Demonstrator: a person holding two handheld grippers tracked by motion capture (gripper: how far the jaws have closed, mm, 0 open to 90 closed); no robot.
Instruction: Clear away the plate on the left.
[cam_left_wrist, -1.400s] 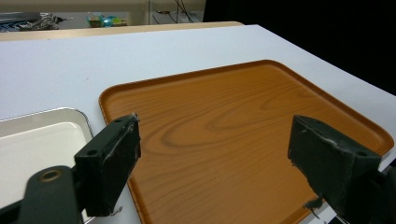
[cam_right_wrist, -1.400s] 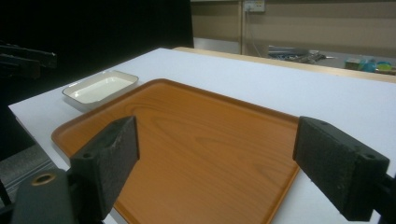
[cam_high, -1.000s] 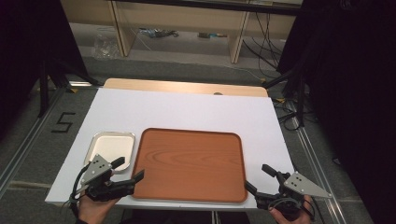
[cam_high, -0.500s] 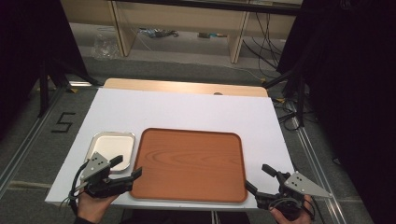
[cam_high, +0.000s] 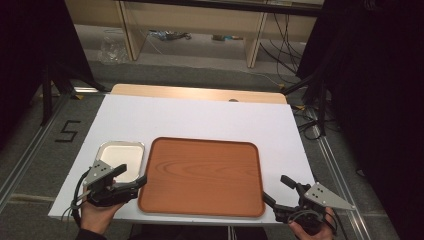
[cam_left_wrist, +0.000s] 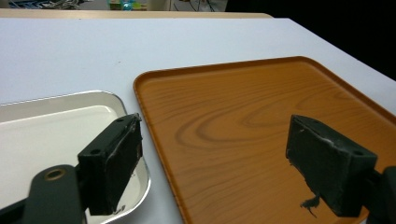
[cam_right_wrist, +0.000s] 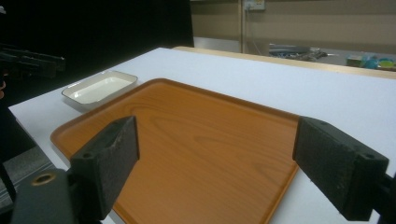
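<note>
A brown wood-grain tray lies empty on the white tabletop, near the front edge. Just left of it sits a small empty metal tray. My left gripper is open at the gap between the two trays. In the left gripper view one jaw hangs over the metal tray's corner and the other over the brown tray. My right gripper is open at the brown tray's near right corner. In the right gripper view its jaws straddle that tray, holding nothing.
A wooden strip runs along the table's far edge. Behind it stand low shelves with cables and a plastic bag on the floor. Black stands flank the table, and a "5" is marked on the floor at the left.
The left gripper has shifted slightly to the left and back toward the table's front edge. The right gripper and both trays have stayed put.
</note>
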